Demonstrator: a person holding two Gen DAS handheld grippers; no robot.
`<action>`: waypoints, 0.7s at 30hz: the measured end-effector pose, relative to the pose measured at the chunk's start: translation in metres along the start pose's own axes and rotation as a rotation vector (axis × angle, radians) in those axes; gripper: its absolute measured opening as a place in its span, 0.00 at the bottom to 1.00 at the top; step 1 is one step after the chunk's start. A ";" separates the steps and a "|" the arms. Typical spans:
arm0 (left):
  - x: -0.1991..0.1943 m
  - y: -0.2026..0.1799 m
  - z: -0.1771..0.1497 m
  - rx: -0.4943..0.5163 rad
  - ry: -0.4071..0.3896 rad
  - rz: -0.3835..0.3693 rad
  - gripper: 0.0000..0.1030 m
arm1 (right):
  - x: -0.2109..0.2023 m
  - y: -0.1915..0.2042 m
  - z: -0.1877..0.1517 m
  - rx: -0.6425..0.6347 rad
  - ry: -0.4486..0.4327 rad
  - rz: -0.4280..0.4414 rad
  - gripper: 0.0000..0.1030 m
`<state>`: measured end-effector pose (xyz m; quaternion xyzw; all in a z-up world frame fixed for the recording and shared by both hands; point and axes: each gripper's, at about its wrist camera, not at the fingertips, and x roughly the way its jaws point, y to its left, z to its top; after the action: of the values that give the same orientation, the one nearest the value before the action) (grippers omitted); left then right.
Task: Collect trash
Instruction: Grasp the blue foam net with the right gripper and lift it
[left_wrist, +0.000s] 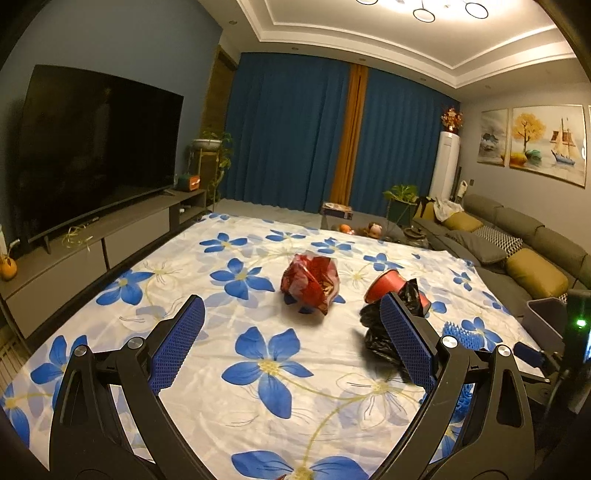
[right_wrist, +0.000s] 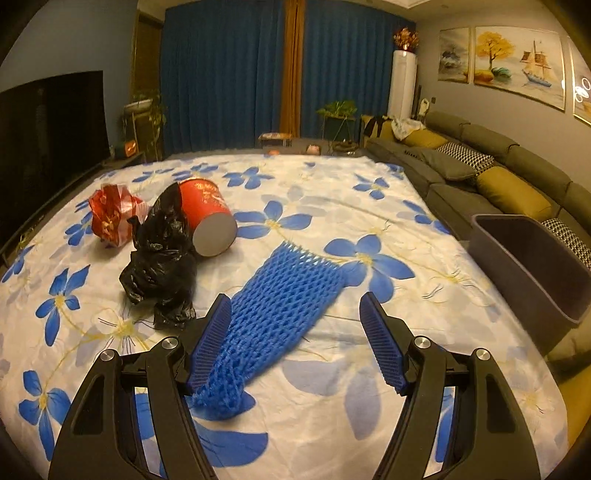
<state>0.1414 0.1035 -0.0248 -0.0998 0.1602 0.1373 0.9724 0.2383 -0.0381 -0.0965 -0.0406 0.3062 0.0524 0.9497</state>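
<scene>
Hiding red cup (left_wrist: 382, 286), black bag (left_wrist: 376, 332) crumpled

The left gripper (left_wrist: 291, 317) points slightly downward, its blue-padded jaws spread wide with nothing between them. The right gripper (right_wrist: 295, 314) tilts down more steeply, jaws also wide apart; its left pad seems to touch something, apparently without gripping.

I see a living room under warm ceiling ring lights (left_wrist: 423, 14). Blue curtains (left_wrist: 288, 136) with an orange strip cover the far wall. Dark television (left_wrist: 92, 147) on a grey cabinet (left_wrist: 110, 240) at left; grey sofa (right_wrist: 480, 158) with mustard cushions and paintings (right_wrist: 517, 62) at right.
</scene>
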 end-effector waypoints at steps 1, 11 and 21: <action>0.000 0.000 0.000 -0.002 0.000 -0.001 0.91 | 0.004 0.001 0.001 -0.004 0.010 -0.007 0.69; 0.003 0.001 0.000 -0.003 0.007 -0.009 0.91 | 0.040 0.005 0.002 -0.002 0.179 0.017 0.69; 0.007 -0.006 0.000 0.017 0.021 -0.028 0.91 | 0.055 0.005 -0.002 0.016 0.251 0.103 0.37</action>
<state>0.1491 0.0993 -0.0266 -0.0952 0.1703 0.1214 0.9732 0.2810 -0.0296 -0.1302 -0.0236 0.4247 0.0932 0.9002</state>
